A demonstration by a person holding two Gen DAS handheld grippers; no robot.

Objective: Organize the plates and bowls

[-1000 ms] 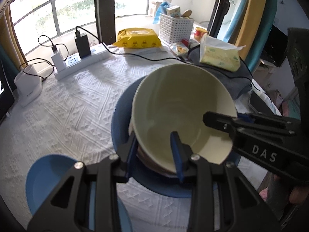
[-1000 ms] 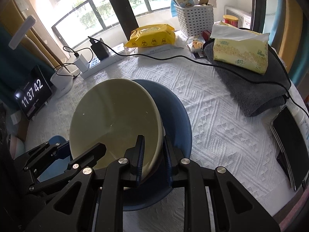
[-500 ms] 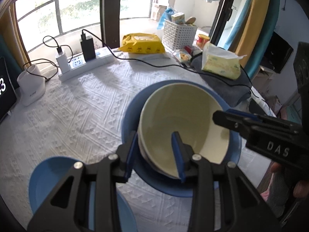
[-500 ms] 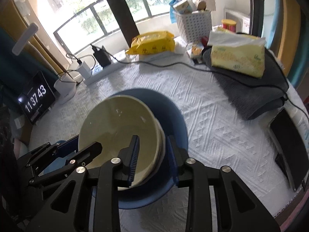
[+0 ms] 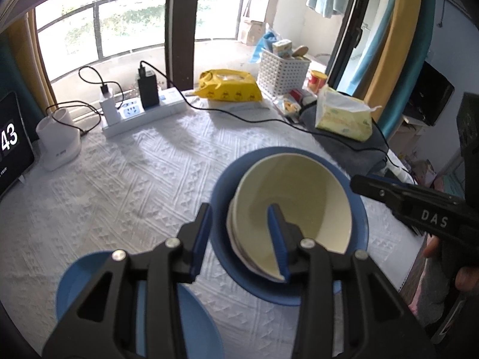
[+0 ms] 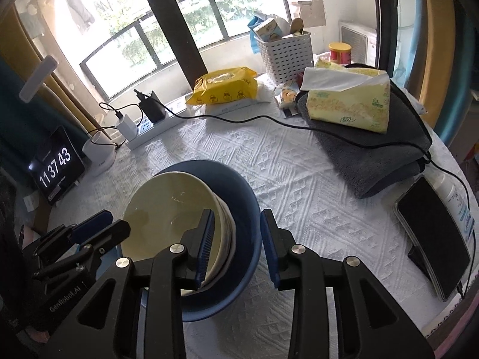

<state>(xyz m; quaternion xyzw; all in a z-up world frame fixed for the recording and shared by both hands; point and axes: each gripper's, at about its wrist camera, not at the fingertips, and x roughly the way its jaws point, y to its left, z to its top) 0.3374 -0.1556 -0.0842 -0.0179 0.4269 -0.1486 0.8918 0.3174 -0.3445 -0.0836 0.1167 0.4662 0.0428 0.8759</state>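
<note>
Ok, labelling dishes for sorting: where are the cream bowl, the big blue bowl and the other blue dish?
cream bowl (image 5: 295, 197), left wrist view, inner wall
big blue bowl (image 6: 239, 191), right wrist view, far inner wall
other blue dish (image 5: 74, 281), left wrist view, left rim
</note>
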